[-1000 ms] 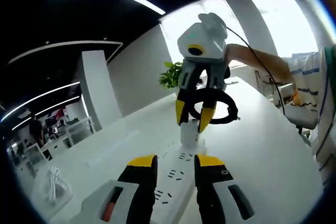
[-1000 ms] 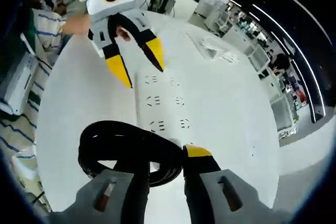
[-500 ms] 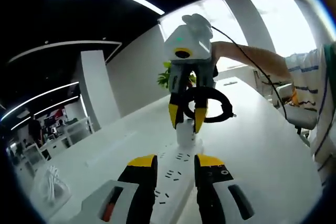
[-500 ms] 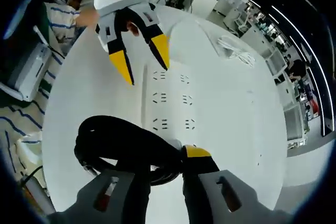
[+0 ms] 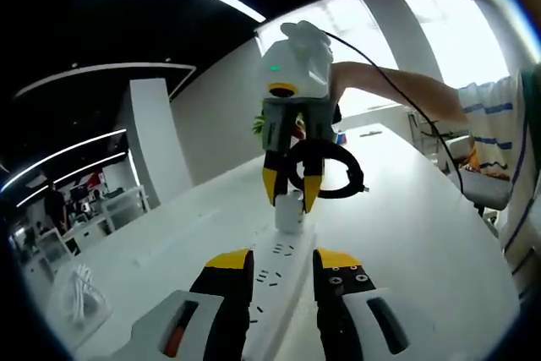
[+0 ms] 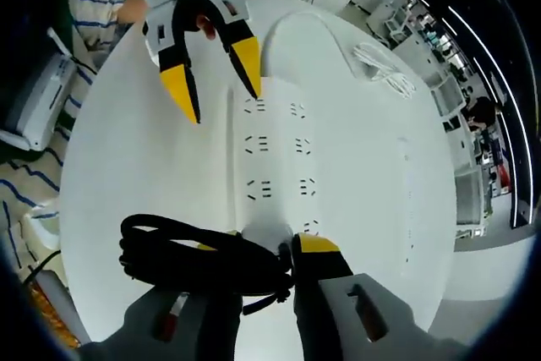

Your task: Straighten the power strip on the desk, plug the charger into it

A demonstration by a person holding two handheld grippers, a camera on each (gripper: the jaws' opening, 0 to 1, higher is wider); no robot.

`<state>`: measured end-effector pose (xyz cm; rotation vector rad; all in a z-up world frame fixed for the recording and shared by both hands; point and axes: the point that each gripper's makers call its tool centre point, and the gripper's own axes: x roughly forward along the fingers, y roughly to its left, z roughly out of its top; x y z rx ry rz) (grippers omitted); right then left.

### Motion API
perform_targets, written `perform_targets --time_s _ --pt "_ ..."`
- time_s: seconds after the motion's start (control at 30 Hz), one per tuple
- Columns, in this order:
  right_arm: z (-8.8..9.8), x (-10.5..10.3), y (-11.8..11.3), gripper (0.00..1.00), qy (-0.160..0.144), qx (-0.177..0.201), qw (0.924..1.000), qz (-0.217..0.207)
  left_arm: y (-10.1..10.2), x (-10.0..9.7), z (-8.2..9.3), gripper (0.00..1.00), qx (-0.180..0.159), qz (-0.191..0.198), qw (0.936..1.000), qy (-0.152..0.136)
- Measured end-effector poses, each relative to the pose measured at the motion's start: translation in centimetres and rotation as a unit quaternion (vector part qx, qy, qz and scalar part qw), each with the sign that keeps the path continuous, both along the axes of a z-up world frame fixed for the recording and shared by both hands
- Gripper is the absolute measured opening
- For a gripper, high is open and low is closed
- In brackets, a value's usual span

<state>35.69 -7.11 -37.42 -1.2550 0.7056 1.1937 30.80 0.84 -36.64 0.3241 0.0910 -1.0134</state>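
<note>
Right gripper view: right hand-held gripper clamps charger against power strip.

No text, label or brand can be read in either view. No legible marking is seen on the power strip.

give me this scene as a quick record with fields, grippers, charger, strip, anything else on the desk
left gripper: open, jaws straddling one end of the power strip
right gripper: shut on the charger
charger: white block, upright over the power strip's far sockets, contact unclear
charger cable: black coil bundled beside the right gripper
power strip: white, lying flat on the desk
desk: white
other: loose white cable near the desk edge
</note>
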Motion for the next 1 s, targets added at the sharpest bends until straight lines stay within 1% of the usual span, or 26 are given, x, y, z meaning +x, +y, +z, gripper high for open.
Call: perform_targets --time_s 0.03,0.07,0.1,0.13,0.2,0.27,0.37,0.47,0.57,0.67,0.87,1.0 --pt "-0.12 -0.08 0.36 0.21 0.003 -0.005 1.0 -0.002 -0.01 0.02 -0.14 0.29 0.002 0.0 1.0 0.001" --pt "-0.26 -0.15 0.11 0.21 0.01 -0.036 0.9993 -0.007 -0.02 0.07 -0.29 0.29 0.004 0.0 1.0 0.002" --pt "-0.35 -0.12 0.13 0.21 0.017 -0.052 0.9984 -0.012 -0.03 0.15 -0.43 0.29 0.006 0.001 1.0 0.003" --pt "-0.4 -0.04 0.19 0.21 0.03 -0.059 0.9976 -0.021 0.01 0.23 -0.53 0.29 0.008 0.002 1.0 0.004" --pt "-0.38 0.42 0.31 0.21 0.04 -0.052 0.9977 -0.02 0.09 0.21 -0.62 0.29 0.009 0.003 0.9999 0.006" --pt "-0.44 0.6 0.39 0.21 0.057 -0.03 0.9976 -0.024 0.22 0.2 -0.57 0.29 0.01 0.004 0.9999 0.005" --pt "-0.45 0.71 0.34 0.21 0.072 -0.015 0.9971 -0.021 0.34 0.21 -0.23 0.29 0.006 0.004 1.0 0.003" --pt "-0.67 0.73 0.25 0.21 0.081 -0.011 0.9964 -0.022 0.3 0.08 -0.09 0.29 0.001 0.002 1.0 0.004" --pt "-0.67 0.68 0.17 0.21 0.073 -0.009 0.9971 -0.023 0.3 -0.08 -0.18 0.29 0.005 0.002 1.0 0.002" --pt "-0.81 0.61 0.14 0.21 0.056 -0.022 0.9979 -0.025 0.15 -0.21 -0.07 0.29 0.003 0.0 1.0 0.002" --pt "-0.88 0.73 -0.06 0.22 0.048 -0.041 0.9976 -0.028 0.22 -0.16 0.15 0.28 0.004 0.002 1.0 -0.002" --pt "-0.88 0.82 -0.12 0.22 0.041 -0.039 0.998 -0.029 0.45 0.11 0.03 0.28 0.006 0.01 0.9999 0.001"
